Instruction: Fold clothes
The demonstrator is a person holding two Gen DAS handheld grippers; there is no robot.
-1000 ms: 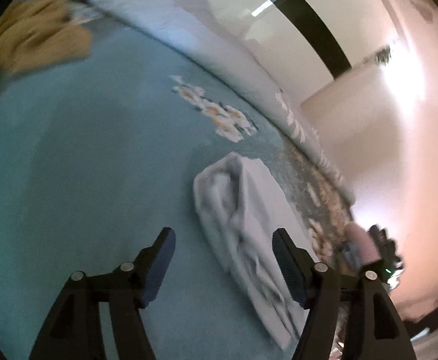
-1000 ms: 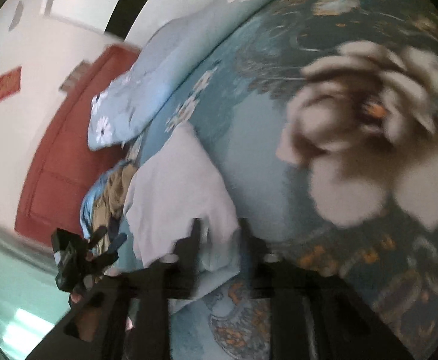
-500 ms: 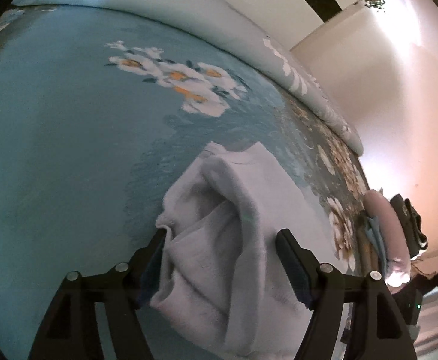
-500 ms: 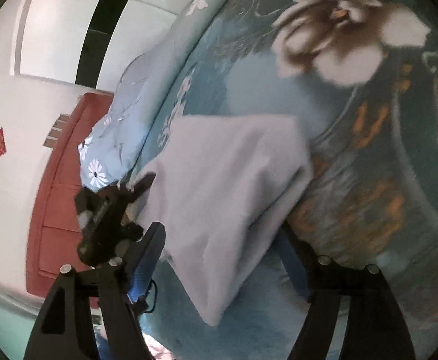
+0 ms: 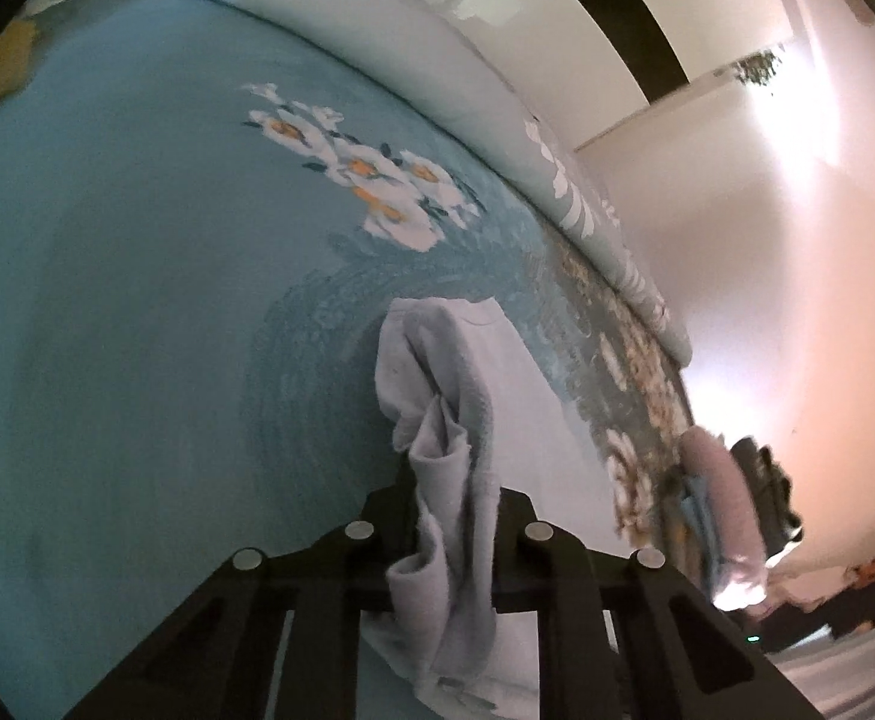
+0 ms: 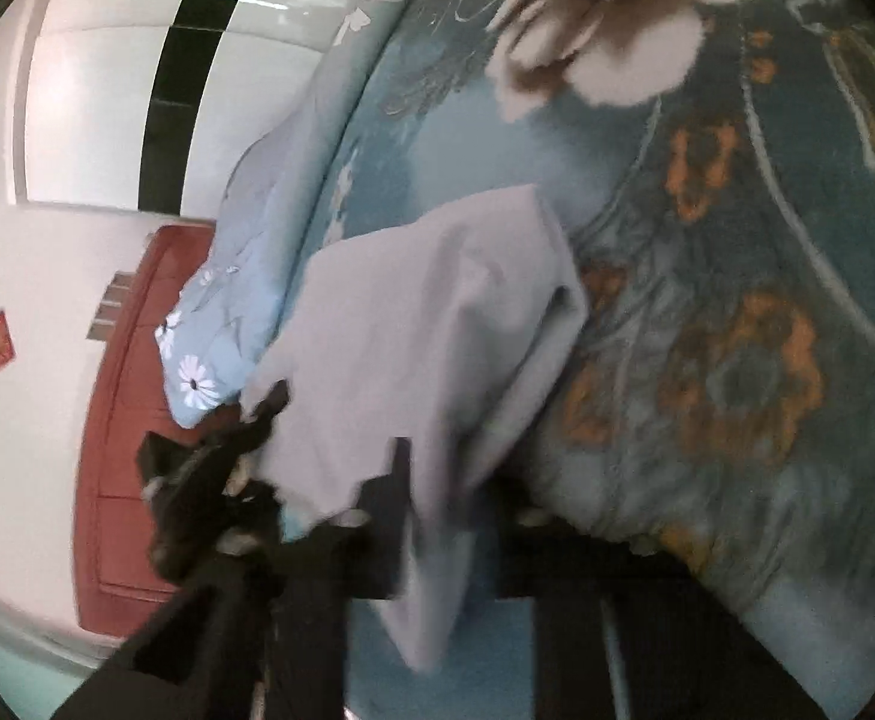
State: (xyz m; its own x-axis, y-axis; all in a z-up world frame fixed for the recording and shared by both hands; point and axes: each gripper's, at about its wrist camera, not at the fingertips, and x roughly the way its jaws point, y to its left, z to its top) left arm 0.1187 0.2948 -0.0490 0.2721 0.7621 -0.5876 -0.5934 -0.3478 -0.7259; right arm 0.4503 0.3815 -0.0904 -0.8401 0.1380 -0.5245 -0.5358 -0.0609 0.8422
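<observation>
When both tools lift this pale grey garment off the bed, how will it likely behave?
Probably floppy: the pale grey garment already bunches into soft folds where the left tool is closing on it. It looks light and should sag between the two grips, since a loose flap droops past the right tool, also closing on it.

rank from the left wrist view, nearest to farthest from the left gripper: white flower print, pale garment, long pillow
1. pale garment, pinched between the closing left gripper fingers.
2. white flower print, on the bedspread beyond it, upper middle.
3. long pillow, along the bed's far edge.
</observation>
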